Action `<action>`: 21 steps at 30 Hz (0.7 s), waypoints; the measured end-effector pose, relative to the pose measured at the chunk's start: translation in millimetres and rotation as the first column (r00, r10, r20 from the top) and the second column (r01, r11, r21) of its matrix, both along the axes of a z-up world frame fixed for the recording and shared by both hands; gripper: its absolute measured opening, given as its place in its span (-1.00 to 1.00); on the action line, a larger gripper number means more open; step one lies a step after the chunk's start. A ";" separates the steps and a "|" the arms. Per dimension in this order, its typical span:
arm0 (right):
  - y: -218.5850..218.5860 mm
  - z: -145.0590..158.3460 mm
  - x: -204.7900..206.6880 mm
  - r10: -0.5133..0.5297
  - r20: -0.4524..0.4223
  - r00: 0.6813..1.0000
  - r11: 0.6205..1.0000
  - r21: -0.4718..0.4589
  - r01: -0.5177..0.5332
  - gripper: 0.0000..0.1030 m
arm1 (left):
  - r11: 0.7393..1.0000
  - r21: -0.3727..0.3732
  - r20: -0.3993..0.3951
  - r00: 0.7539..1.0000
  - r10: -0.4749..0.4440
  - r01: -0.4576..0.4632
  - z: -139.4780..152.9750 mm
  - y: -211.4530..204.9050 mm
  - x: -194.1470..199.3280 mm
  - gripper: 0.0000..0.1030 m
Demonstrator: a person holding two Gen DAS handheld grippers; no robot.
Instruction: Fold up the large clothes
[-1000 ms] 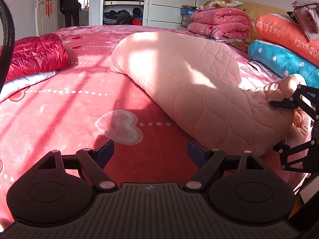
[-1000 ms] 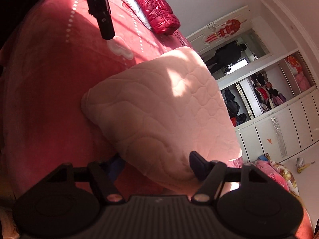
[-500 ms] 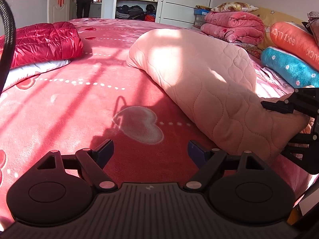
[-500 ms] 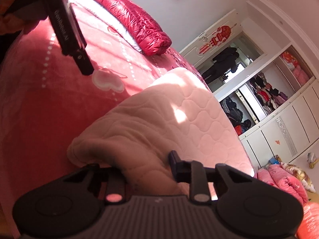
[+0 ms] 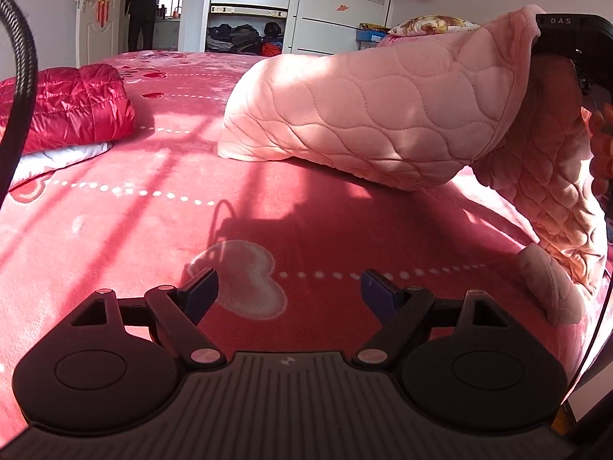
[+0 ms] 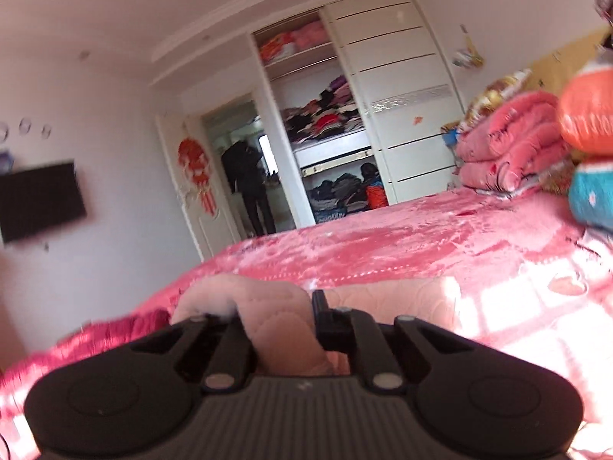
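A pink quilted garment [image 5: 383,115] lies on the red heart-patterned bed [image 5: 153,211]; its near end is lifted at the upper right. My right gripper [image 6: 276,314] is shut on a fold of that garment [image 6: 279,326] and holds it up; the gripper also shows in the left wrist view [image 5: 571,42] at the top right edge. My left gripper [image 5: 289,287] is open and empty, low over the bed above a pale heart print, left of the hanging cloth.
A folded red puffer jacket [image 5: 65,107] lies at the bed's left. Folded pink blankets [image 6: 509,138] and orange and teal pillows [image 6: 590,161] are stacked at the headboard side. A wardrobe [image 6: 383,115] and a person in a doorway [image 6: 249,184] stand beyond the bed.
My right gripper has closed on the garment's near end and lifted it high off the bed. My left gripper stays open and has swung a little left.
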State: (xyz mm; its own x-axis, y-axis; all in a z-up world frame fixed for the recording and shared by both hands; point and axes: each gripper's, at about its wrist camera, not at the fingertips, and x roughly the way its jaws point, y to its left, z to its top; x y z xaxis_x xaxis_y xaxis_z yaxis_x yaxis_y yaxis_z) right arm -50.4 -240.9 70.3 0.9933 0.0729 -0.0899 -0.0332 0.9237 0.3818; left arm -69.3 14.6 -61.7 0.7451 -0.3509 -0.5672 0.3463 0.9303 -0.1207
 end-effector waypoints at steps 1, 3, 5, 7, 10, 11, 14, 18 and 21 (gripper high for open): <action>-11.6 0.9 -0.4 -0.020 0.022 1.000 0.997 0.068 0.018 -0.86 | 1.000 -0.001 0.006 1.000 -0.005 0.005 0.5 -4.6 2.2 0.96; -32.7 0.5 -0.8 -0.042 0.048 0.998 0.983 0.179 0.033 -0.86 | 1.000 -0.003 0.019 1.000 -0.024 0.024 0.7 -18.2 7.5 0.96; -54.2 -2.5 0.3 -0.045 0.057 0.997 0.962 0.273 0.028 -0.86 | 0.999 0.003 0.035 0.998 -0.046 0.046 -1.2 -35.3 11.7 0.96; -73.3 -6.3 4.5 -0.033 0.051 0.998 0.939 0.344 0.014 -0.86 | 0.998 0.015 0.056 0.997 -0.060 0.060 -3.5 -52.1 14.7 0.96; -85.9 -9.1 12.2 -0.006 0.044 0.999 0.925 0.379 -0.011 -0.86 | 0.998 0.022 0.105 0.993 -0.059 0.057 -5.2 -77.8 19.7 0.96; -88.8 -11.0 15.0 0.007 0.043 0.999 0.918 0.397 -0.023 -0.86 | 0.998 0.019 0.111 0.992 -0.059 0.057 -5.6 -86.5 20.9 0.96; -92.1 -11.9 22.5 0.054 0.034 0.998 0.905 0.421 -0.063 -0.86 | 0.997 0.014 0.132 0.988 -0.075 0.074 -9.5 -110.9 18.5 0.96; -91.5 -5.7 29.7 0.126 0.037 0.991 0.896 0.424 -0.130 -0.86 | 0.997 0.026 0.150 0.985 -0.082 0.079 -15.4 -148.3 18.4 0.96; -92.2 -1.0 30.1 0.156 0.047 0.987 0.892 0.423 -0.161 -0.86 | 0.998 0.038 0.167 0.984 -0.058 0.052 -19.4 -173.6 22.0 0.96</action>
